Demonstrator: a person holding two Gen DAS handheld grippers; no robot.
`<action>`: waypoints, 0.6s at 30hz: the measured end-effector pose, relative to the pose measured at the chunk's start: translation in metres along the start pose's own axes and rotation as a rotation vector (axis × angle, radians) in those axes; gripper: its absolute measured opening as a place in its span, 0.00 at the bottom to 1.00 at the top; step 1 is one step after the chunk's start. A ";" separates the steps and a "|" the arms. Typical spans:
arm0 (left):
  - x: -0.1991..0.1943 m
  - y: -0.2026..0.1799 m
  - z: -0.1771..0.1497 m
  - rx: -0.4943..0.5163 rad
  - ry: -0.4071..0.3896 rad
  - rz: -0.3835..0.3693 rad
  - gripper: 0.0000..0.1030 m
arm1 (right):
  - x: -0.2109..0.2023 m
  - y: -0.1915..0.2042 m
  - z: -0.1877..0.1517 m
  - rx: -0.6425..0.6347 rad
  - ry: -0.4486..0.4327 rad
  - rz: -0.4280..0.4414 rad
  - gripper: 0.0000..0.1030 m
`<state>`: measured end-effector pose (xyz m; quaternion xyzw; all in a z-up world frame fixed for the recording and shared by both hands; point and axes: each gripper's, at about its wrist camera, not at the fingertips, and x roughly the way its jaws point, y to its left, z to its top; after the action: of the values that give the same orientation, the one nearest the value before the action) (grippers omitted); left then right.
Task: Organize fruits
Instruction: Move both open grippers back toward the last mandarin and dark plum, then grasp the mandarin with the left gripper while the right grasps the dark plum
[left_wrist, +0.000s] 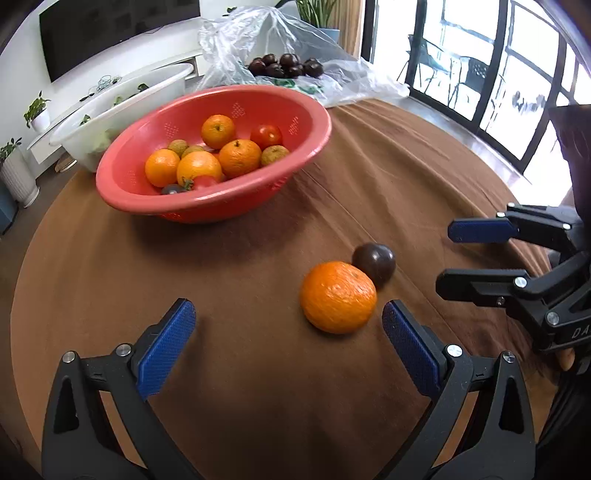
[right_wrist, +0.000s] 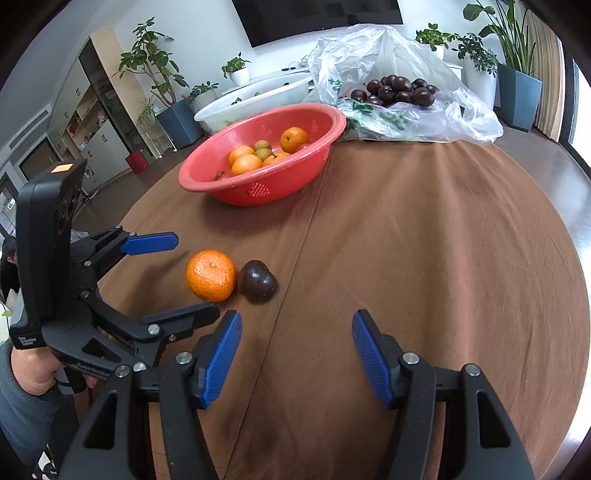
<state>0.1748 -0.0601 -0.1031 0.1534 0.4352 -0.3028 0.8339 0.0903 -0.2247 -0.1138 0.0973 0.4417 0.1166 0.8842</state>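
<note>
Left wrist: orange (left_wrist: 338, 296) just beyond open left tool (left_wrist: 288, 317).

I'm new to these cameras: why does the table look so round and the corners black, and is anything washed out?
Both views are fisheye, bending the table and darkening corners; left wrist view: windows glare; right wrist view: bag shines; orange sharp.

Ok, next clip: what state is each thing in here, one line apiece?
Left hand-held gripper: open, empty.
Right hand-held gripper: open, empty.
Loose round orange mandarin: on the brown tablecloth, touching the plum.
Loose dark purple plum: on the cloth, ungripped.
Red plastic colander basket: upright, holding mixed fruit.
Clear plastic bag: open, dark plums inside.
</note>
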 end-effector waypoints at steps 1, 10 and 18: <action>-0.001 0.001 0.001 0.001 -0.003 -0.006 0.97 | 0.000 0.000 0.000 0.001 -0.001 -0.001 0.63; 0.008 -0.013 0.001 0.065 0.021 -0.067 0.56 | 0.001 0.000 -0.001 0.004 0.001 -0.004 0.63; 0.007 -0.018 0.002 0.079 0.005 -0.096 0.38 | 0.003 0.001 0.001 -0.004 0.007 -0.004 0.63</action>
<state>0.1680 -0.0780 -0.1075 0.1656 0.4318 -0.3590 0.8107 0.0926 -0.2231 -0.1151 0.0944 0.4446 0.1162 0.8831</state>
